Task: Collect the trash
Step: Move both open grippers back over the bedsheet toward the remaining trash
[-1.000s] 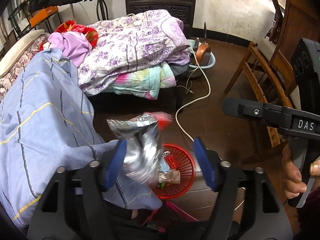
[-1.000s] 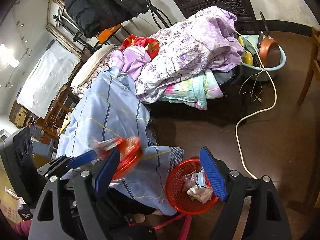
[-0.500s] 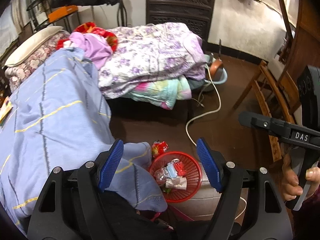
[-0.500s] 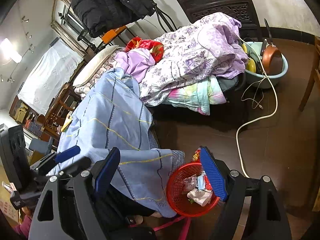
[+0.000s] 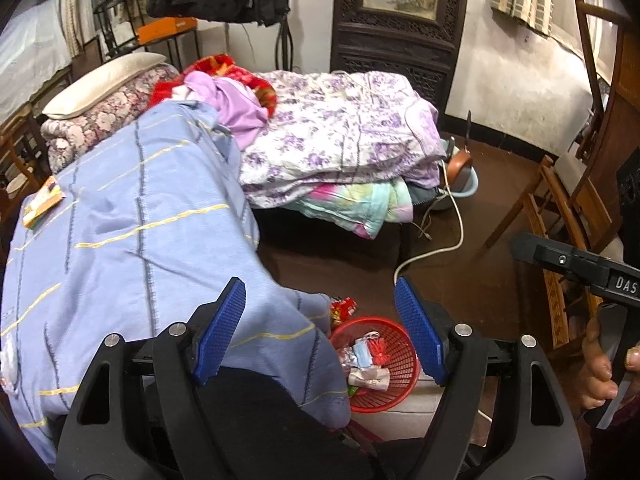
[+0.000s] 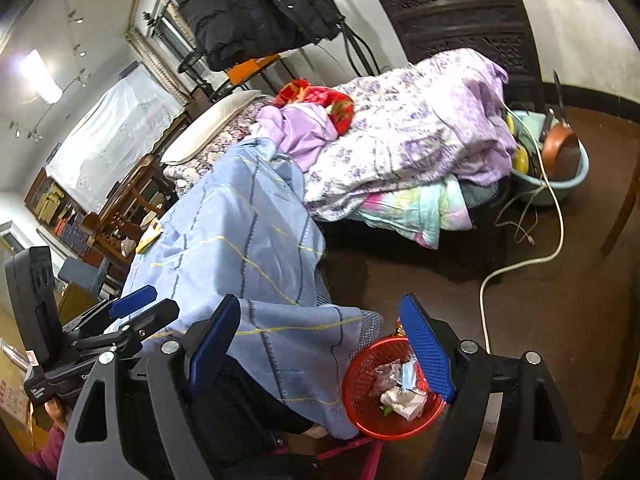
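Left gripper [image 5: 320, 332] hangs above the floor, blue pads spread and opening wider, nothing between them. Right gripper [image 6: 320, 348] sits wide apart too, jaws bare, no trash in its grasp. In the left wrist view a hand [image 5: 600, 372] wraps the right gripper's handle at the right edge.

Straight below both tools is the red basket [image 5: 404, 380], a mesh bin on the dark floor, tucked against the hanging edge of the blue bedsheet [image 5: 132, 220]. Inside it lie the crumpled wrappers [image 5: 366, 374], a blue face mask [image 5: 362, 348] among them. Just outside the basket's far rim, a red snack packet [image 5: 342, 307] lies on the floor, touching or nearly touching the sheet.

Further out, a white cable [image 5: 432, 252] snakes across the floor toward a light-blue basin [image 6: 560, 184] with a copper pan [image 6: 562, 152] leaning in it. On the bed, a purple floral quilt [image 5: 340, 136] is heaped over a pastel blanket [image 5: 360, 204]. A black coat [image 6: 256, 8] hangs behind.
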